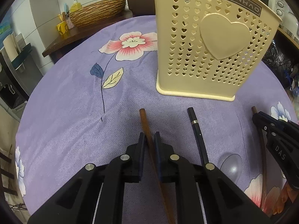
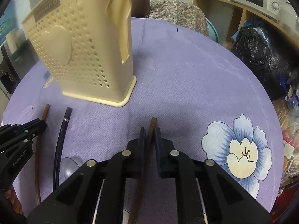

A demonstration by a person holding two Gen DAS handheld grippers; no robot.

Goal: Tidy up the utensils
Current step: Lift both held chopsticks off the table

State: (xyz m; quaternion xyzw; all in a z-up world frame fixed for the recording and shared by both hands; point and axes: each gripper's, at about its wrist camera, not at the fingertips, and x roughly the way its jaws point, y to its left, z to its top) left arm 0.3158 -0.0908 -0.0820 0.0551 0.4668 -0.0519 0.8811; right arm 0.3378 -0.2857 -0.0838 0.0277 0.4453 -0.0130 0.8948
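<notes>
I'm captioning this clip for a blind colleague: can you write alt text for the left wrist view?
The left gripper is shut on a brown wooden handle lying on a purple floral tablecloth. Ahead stands a cream utensil holder with heart-shaped holes; a black-handled spoon lies to the right, beside the right gripper.

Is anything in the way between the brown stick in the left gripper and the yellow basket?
Nothing visible: only bare purple cloth lies between the brown stick in the left gripper and the basket. The black spoon lies off to the side.
</notes>
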